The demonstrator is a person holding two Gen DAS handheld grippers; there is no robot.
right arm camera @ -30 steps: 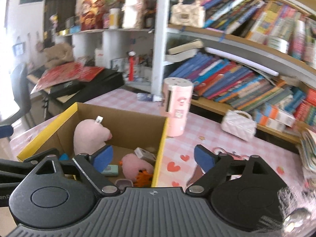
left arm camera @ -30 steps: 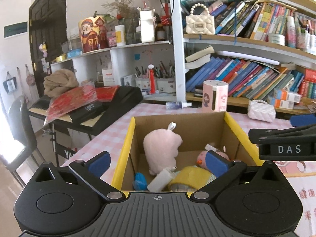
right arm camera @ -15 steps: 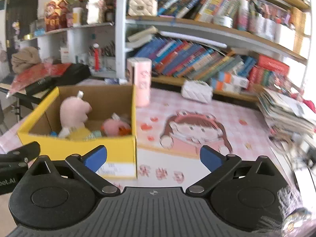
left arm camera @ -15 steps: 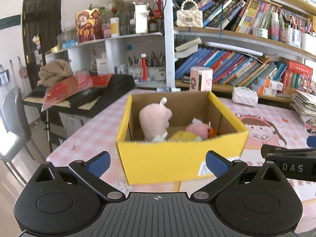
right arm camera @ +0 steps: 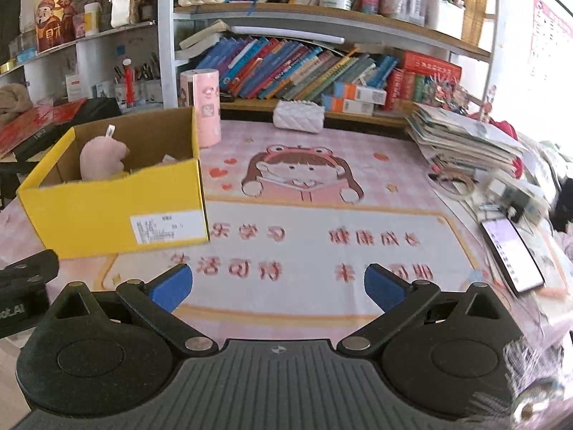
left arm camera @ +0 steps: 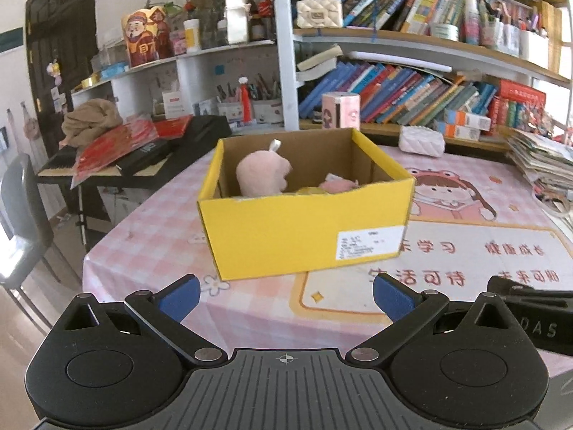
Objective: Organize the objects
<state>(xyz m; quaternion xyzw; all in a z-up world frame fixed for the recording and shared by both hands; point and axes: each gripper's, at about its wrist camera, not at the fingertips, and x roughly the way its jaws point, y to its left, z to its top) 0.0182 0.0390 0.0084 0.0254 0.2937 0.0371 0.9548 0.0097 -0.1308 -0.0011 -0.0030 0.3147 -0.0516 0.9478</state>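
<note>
the surface point(left arm camera: 250, 315) now shows bare mat between both tools and the yellow box point(left arm camera: 304, 236). the box holds the pink plush point(left arm camera: 263, 175). left tool point(left arm camera: 284, 295) and right tool point(right arm camera: 277, 283), withdrawn from over the box, gape wide, empty; sorting appears complete.

A yellow cardboard box point(left arm camera: 304, 229) stands upright on the desk point(left arm camera: 250, 315), toward its left end, open at the top with a plain brown interior. A white printed label point(left arm camera: 370, 245) sits low on the right of its near wall. Inside, a pink plush toy point(left arm camera: 263, 175) stands against the left portion, a white tag point(left arm camera: 275, 144) projecting from its top above the rim. A second, smaller pink soft item point(left arm camera: 338, 186) lies to its right, mostly below the rim, with something yellow just beside it; their detail cannot be made out.
</note>
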